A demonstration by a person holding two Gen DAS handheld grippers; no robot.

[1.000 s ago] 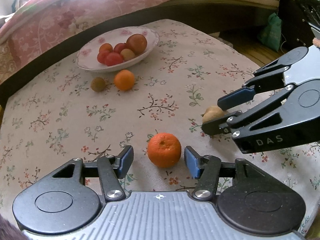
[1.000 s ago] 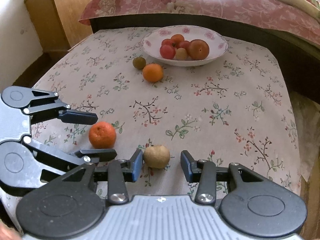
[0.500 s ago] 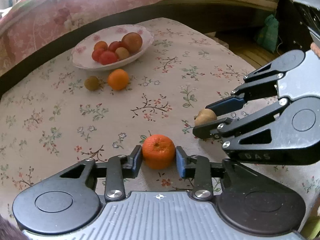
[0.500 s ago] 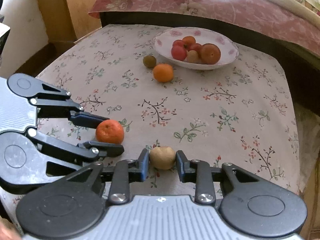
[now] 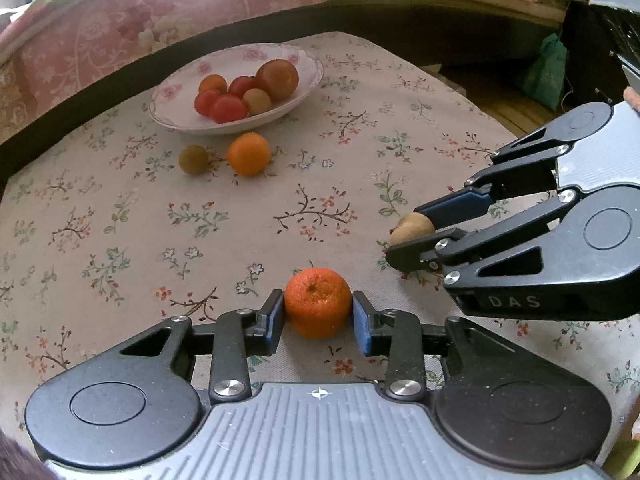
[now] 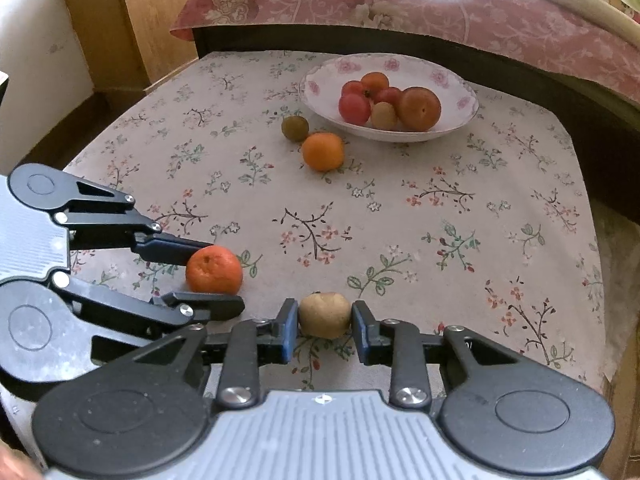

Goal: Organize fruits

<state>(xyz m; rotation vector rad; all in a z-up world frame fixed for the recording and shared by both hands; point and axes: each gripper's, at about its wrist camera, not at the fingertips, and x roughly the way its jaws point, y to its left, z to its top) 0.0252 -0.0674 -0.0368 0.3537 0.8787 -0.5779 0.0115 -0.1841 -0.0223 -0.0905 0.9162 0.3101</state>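
Orange, dimpled mandarin (image 5: 317,303) is now pinched in the left tongs (image 5: 318,316), and the brown oval fruit (image 6: 325,314) in the right tongs (image 6: 325,326); both closed from wide a second ago. Both fruits seem ready for the white floral bowl (image 6: 452,80) across the floral-cloth counter (image 6: 400,208).

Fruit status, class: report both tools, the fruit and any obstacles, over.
Left tool shut on orange. Right tool shut on brown fruit. Bowl ahead; two loose fruits before it, path otherwise open.

A pink floral bedspread (image 6: 440,4) lies behind the table, beside a wooden cabinet (image 6: 136,12).
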